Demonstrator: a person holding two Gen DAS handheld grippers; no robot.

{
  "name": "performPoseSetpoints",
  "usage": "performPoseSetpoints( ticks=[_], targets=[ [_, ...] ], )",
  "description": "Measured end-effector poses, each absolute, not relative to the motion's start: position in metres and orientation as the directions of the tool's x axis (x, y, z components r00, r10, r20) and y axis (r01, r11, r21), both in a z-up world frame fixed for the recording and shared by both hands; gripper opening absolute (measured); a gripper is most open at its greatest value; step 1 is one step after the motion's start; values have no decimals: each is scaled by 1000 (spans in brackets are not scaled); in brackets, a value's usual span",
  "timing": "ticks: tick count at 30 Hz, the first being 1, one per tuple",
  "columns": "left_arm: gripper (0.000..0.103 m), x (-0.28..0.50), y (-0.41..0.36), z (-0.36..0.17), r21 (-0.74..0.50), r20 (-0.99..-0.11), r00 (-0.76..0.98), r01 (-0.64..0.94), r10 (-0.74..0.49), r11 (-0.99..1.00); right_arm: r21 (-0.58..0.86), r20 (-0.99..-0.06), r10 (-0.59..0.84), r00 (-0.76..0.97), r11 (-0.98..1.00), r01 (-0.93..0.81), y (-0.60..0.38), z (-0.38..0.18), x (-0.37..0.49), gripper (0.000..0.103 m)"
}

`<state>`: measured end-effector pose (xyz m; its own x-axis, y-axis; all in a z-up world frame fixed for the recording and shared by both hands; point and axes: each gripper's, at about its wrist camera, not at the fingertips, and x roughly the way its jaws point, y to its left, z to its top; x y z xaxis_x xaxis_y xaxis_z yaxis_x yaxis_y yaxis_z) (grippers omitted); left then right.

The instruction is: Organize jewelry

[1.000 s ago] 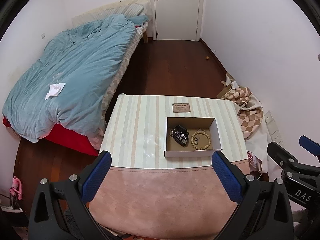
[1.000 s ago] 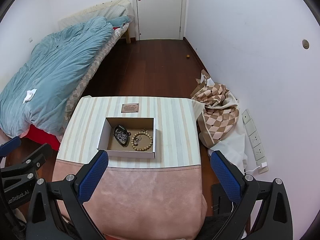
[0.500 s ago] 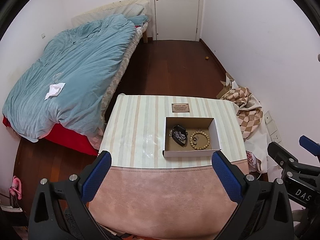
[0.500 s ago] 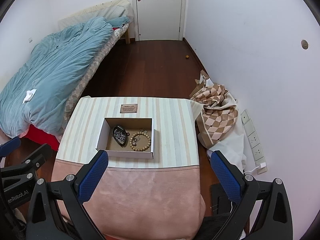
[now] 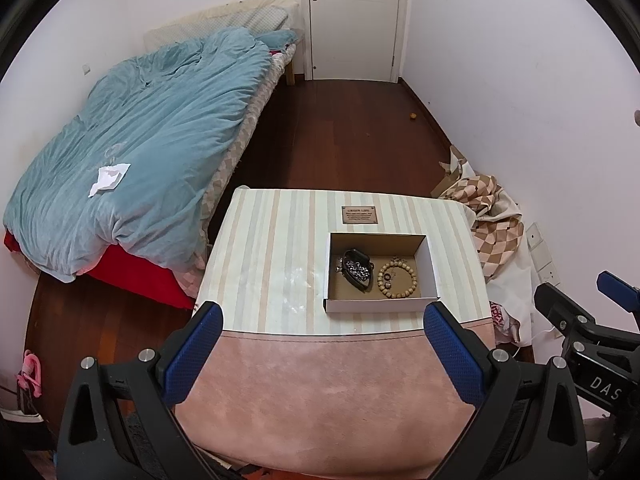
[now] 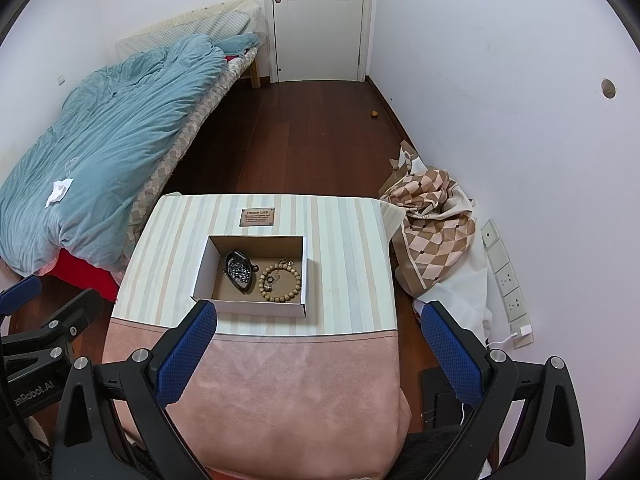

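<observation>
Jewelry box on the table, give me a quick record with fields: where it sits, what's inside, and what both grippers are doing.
box: open cardboard box on striped table
inside left: dark dish of small silvery pieces
inside right: wooden bead bracelet, small ring-like bits within its loop
left gripper: open, empty, short of box
right gripper: open, empty, short of box

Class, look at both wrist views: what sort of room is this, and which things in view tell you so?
Most likely a home bedroom: a bed with a rumpled teal duvet, a closed white door and a dark wood floor, with a small cloth-covered table holding a jewelry box.
</observation>
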<state>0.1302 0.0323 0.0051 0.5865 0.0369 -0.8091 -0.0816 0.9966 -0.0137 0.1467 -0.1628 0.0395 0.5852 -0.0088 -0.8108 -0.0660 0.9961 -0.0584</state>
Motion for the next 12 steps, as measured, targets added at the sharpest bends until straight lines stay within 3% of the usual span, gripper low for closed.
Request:
performPoseSetpoints(
  ticks=[12],
  targets=[
    [102, 128, 32, 9, -12, -801, 598, -86, 42, 996, -58, -809, -8, 587, 996, -67, -164, 41, 145, 103]
  ],
)
